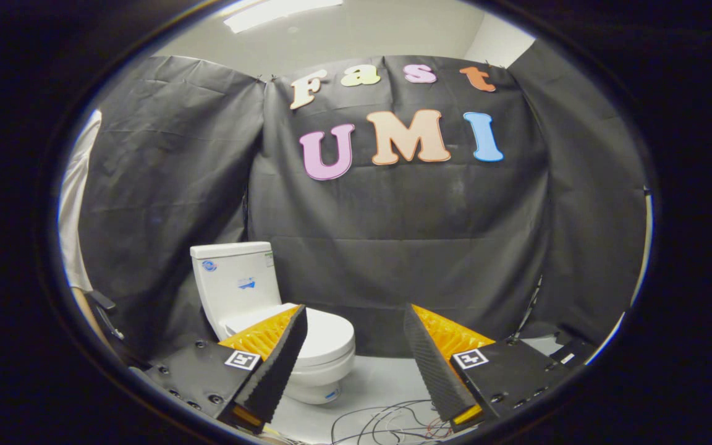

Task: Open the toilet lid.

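Toilet lid (325, 334) lying flat and closed on the bowl, white, facing up and untouched. Toilet (269, 321) standing on the pale floor (381, 383) against the black cloth wall (405, 247), its tank (235, 281) upright behind the lid with small stickers on the front. Seen from a little above and some way back, beyond the hand-held gripper (354, 327). Fingers spread wide apart, holding nothing, pressing on nothing; left finger (279, 361) overlapping the near side of the lid in the view but apparently well short of it, right finger (433, 364) off to the toilet's right over bare floor. Tangle of thin cables (387, 420) on the floor just ahead of the fingers, between gripper and bowl. Pale sleeve of a person (75, 204) at the far left, beside the cloth. Judged from this: task not yet begun in any visible way, lid fully down. Left to do: closing the gap to the bowl, getting a finger under or onto the lid's front edge, then swinging it up toward the tank.
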